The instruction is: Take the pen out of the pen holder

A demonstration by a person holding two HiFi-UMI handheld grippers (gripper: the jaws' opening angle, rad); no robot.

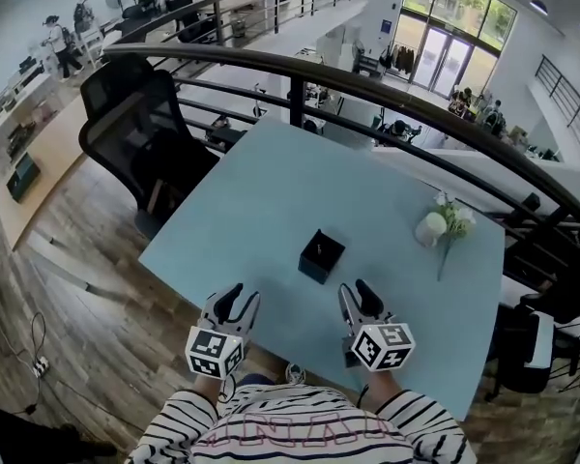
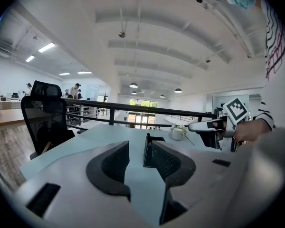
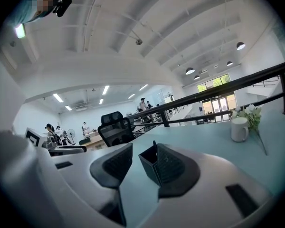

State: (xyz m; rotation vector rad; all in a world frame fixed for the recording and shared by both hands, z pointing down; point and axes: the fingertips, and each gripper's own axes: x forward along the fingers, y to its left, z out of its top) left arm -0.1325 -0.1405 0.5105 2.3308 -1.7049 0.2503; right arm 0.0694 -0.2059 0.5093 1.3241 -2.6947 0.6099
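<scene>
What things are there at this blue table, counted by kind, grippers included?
Pen holder: 1
Pen: 1
Cup: 1
Flower sprig: 1
Grippers: 2, the left gripper and the right gripper, both open
Total: 6

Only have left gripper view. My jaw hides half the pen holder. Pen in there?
Observer: Yes. Head view looks down into the open pen holder; the pen leans inside.
Operator: Right gripper state?
Observer: Its own view shows the right gripper with jaws apart and nothing held; the holder stands beyond them.
Operator: Which gripper is nearer?
Observer: In head view the holder is ahead, between both. The right one looks nearer than the left gripper.
</scene>
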